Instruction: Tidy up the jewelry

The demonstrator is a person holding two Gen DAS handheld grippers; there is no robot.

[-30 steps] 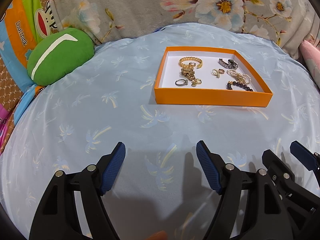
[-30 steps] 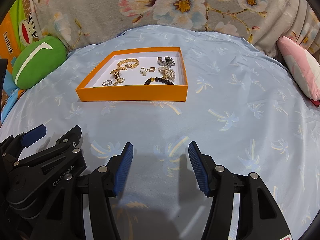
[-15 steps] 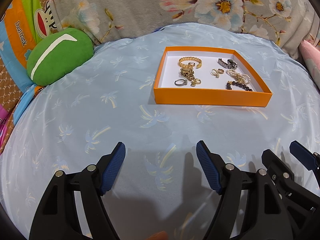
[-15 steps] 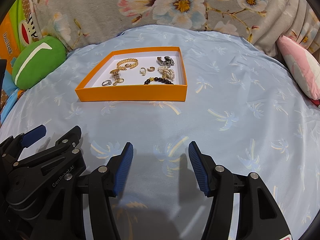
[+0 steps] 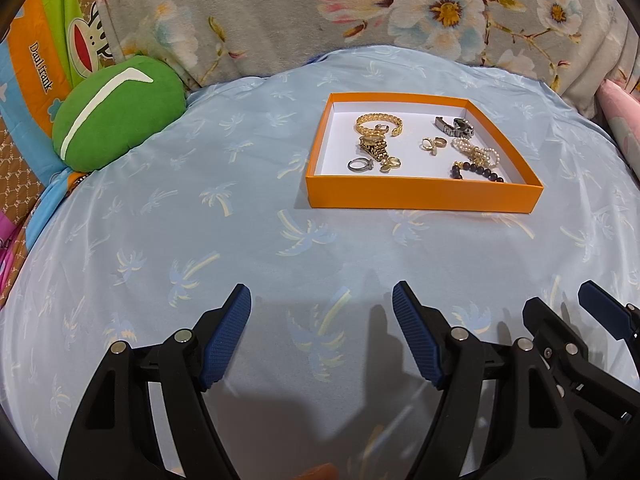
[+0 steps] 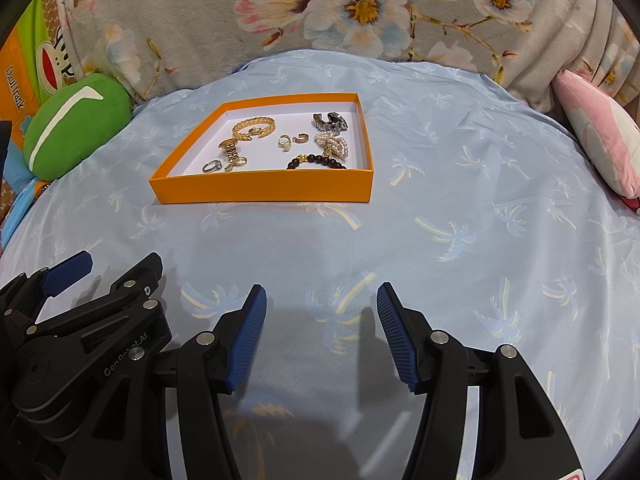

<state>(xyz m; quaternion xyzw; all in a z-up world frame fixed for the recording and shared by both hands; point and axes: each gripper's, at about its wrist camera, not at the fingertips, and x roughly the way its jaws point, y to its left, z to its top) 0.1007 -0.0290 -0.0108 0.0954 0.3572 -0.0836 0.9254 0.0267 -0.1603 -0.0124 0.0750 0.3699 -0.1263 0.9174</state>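
An orange tray (image 5: 420, 198) (image 6: 260, 194) with a white floor sits on the light blue bedsheet. It holds a gold bracelet (image 5: 378, 122) (image 6: 255, 126), a gold watch (image 5: 373, 146), a silver ring (image 5: 359, 165) (image 6: 212, 166), small earrings (image 5: 433, 144), a dark metal band (image 5: 454, 127) (image 6: 330, 121), a pearl strand (image 5: 474, 153) (image 6: 333, 145) and a black bead bracelet (image 5: 478, 172) (image 6: 316, 161). My left gripper (image 5: 322, 332) and my right gripper (image 6: 322, 330) are both open and empty, low over the sheet, well short of the tray, side by side.
A green plush cushion (image 5: 116, 114) (image 6: 74, 136) lies at the far left. A floral blanket (image 5: 360, 8) runs along the back. A pink pillow (image 6: 600, 136) lies at the right edge. The sheet has a pale palm-tree print.
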